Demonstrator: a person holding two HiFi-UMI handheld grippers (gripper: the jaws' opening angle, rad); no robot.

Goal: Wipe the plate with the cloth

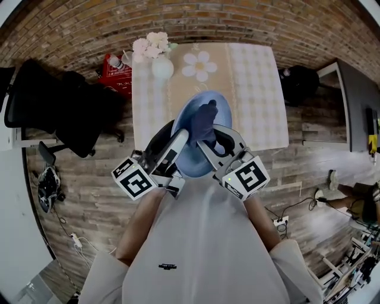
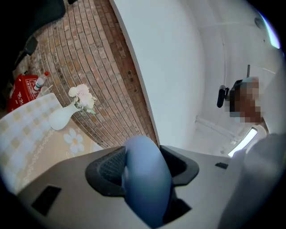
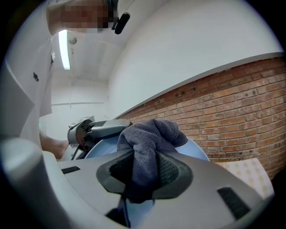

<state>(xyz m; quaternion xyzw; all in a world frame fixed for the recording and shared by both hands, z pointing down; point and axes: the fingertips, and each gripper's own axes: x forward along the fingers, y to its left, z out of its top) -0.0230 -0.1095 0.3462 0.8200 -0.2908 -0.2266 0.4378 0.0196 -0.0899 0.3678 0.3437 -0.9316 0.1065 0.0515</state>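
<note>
A light blue plate is held up off the table, tilted toward me. My left gripper is shut on its left rim, and the left gripper view has that rim edge-on between the jaws. My right gripper is shut on a dark grey-blue cloth, which lies bunched against the plate's face. In the right gripper view the cloth bulges out between the jaws, with the plate behind it and the left gripper at the plate's far edge.
Below stands a table with a checked, flower-printed cloth, a white vase of flowers at its far left. A red crate and black office chair stand left on the wooden floor. Brick wall lies beyond.
</note>
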